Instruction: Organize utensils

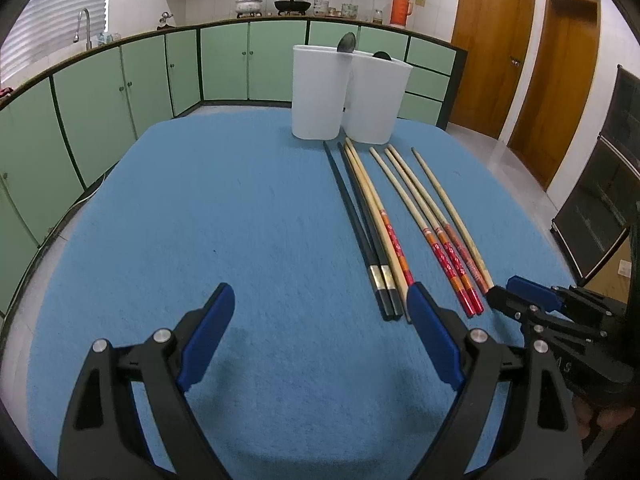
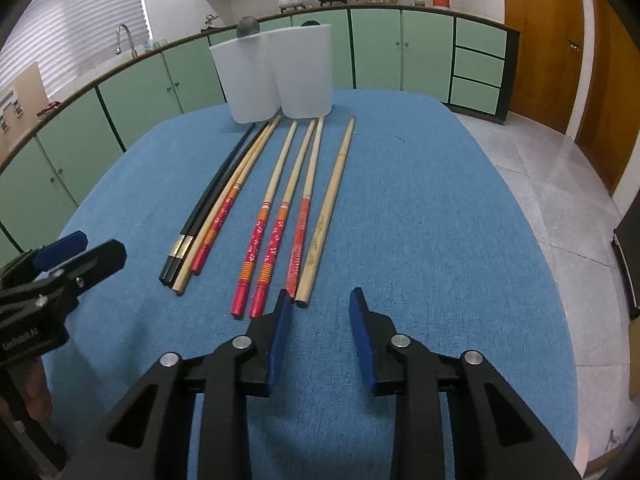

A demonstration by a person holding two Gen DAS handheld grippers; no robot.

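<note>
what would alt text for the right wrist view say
Eight chopsticks lie side by side on a blue cloth-covered table, tips toward two white containers at its far edge. The open right gripper hovers near their handle ends; the left gripper shows at the left edge.

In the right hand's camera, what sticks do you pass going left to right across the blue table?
Black chopsticks → plain bamboo chopstick → red-ended chopstick → pair of flowered red chopsticks → red-banded chopstick → plain wooden chopstick.
</note>
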